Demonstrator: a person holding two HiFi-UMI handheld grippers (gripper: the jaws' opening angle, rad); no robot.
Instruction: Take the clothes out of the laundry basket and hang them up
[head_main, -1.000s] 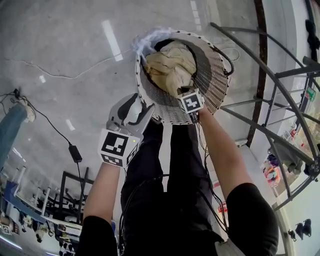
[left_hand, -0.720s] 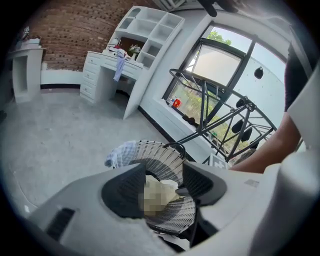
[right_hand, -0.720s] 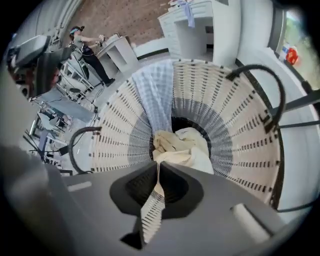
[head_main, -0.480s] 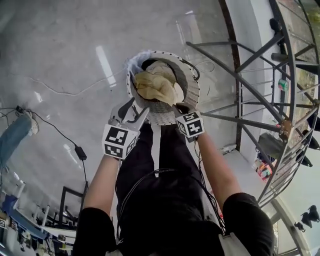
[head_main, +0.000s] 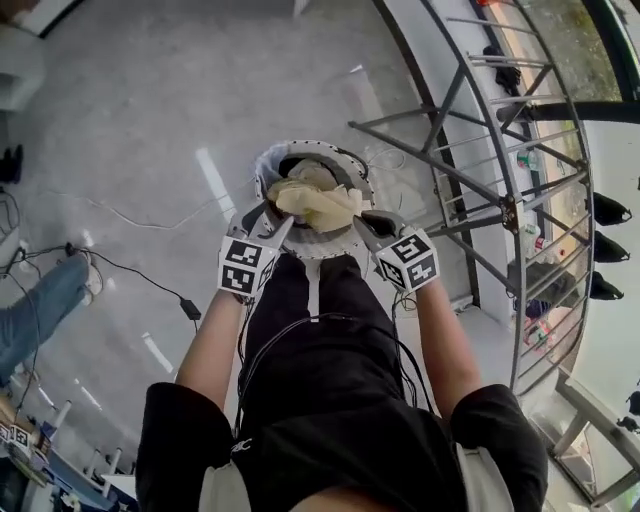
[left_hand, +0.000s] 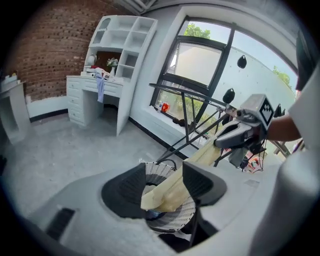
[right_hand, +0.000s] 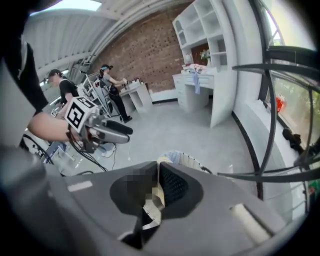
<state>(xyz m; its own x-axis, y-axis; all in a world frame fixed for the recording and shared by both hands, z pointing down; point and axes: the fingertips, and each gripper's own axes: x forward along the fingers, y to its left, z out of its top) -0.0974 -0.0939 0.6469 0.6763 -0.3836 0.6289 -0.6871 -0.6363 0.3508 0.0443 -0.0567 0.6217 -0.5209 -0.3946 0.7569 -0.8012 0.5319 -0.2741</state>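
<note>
**Lifting a beige garment out of the laundry basket**

The right gripper (head_main: 368, 222) is clenched on a fold of the beige garment (head_main: 315, 203), whose lower end lies in the white woven laundry basket (head_main: 345, 240) on the floor. The left gripper (head_main: 262, 222) hangs slack-jawed at the rim (cloth shows between its jaws, unpinched). Best to raise until the hem clears the rim, then take a second corner before turning to the metal rack (head_main: 480, 170). Something bluish (left_hand: 151, 216) lies underneath.

— Item one?
— Basket (head_main: 320, 245): round, white, woven, upright on the floor (head_main: 150, 120).
— Item two?
— Garment (head_main: 315, 205): beige, crumpled, one end stretched above the rim, the rest inside.
</note>
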